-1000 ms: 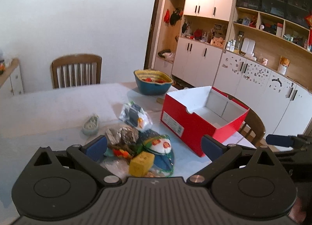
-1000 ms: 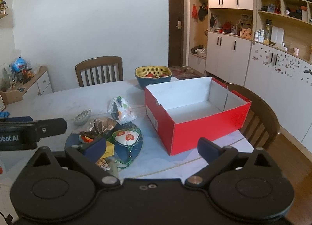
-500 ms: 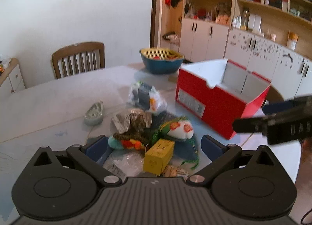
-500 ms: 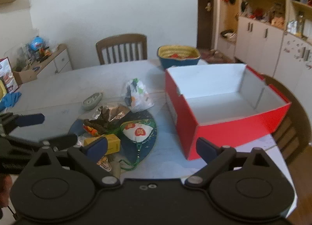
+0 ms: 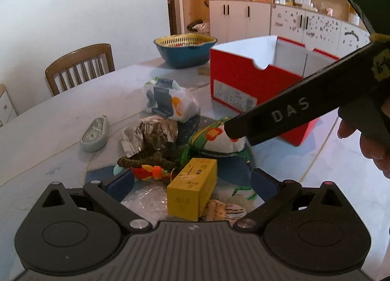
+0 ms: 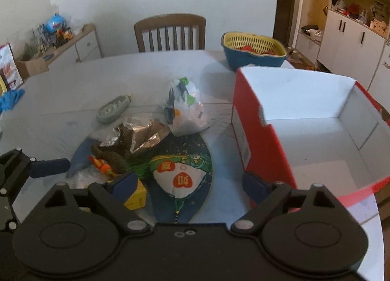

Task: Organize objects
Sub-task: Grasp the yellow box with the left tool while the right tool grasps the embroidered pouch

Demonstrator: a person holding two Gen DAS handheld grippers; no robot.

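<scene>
Left gripper (image 5: 192,183) jaws wide around small yellow cardboard box (image 5: 192,192), right gripper (image 6: 190,184) wide over white embroidered pouch (image 6: 179,178), possibly touching it, open red cardboard box (image 6: 309,120) beside.

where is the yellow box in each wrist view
Left wrist: the yellow box lies low in the centre, between the open left gripper fingers.
Right wrist: only a corner shows at lower left, behind a finger of the right gripper.
Shared landmark: the red box right of the pile.
</scene>
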